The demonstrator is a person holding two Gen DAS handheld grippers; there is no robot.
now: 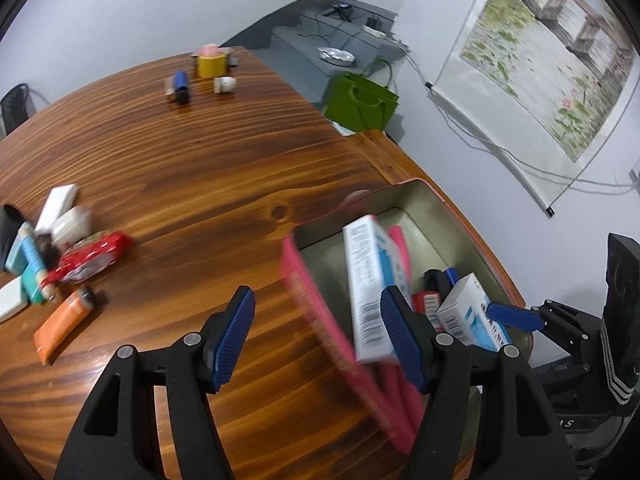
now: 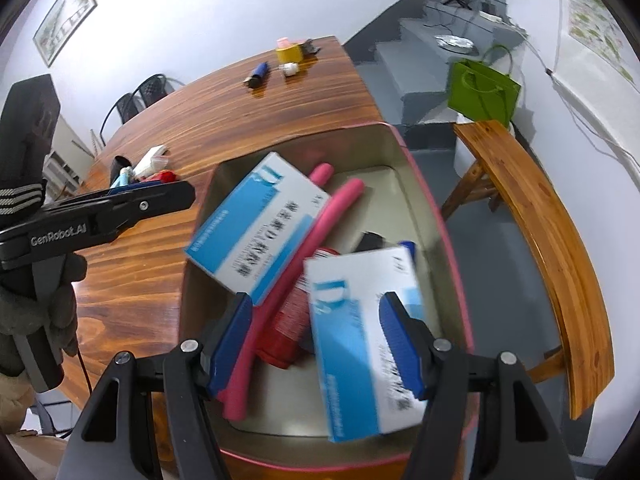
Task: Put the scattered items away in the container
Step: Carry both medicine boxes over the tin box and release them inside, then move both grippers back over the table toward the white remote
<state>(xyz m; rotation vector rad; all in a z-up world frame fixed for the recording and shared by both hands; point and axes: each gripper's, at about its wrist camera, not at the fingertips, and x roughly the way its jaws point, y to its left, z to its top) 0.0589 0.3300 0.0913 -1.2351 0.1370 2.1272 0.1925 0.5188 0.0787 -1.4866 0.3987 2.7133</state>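
Observation:
A pink-walled tin stands at the table's right edge. In it lie two white-and-blue boxes, pink pens, a red item and dark items. My left gripper is open and empty over the tin's left wall, with one box blurred beside its right finger. My right gripper is open over the tin, the nearer box blurred between its fingers. Scattered at left lie an orange lighter, a red packet, white boxes and a teal tube.
At the table's far end sit a yellow tape roll, a blue lighter and a small white item. A wooden bench stands right of the table, a green bag beyond it. Black chairs stand far left.

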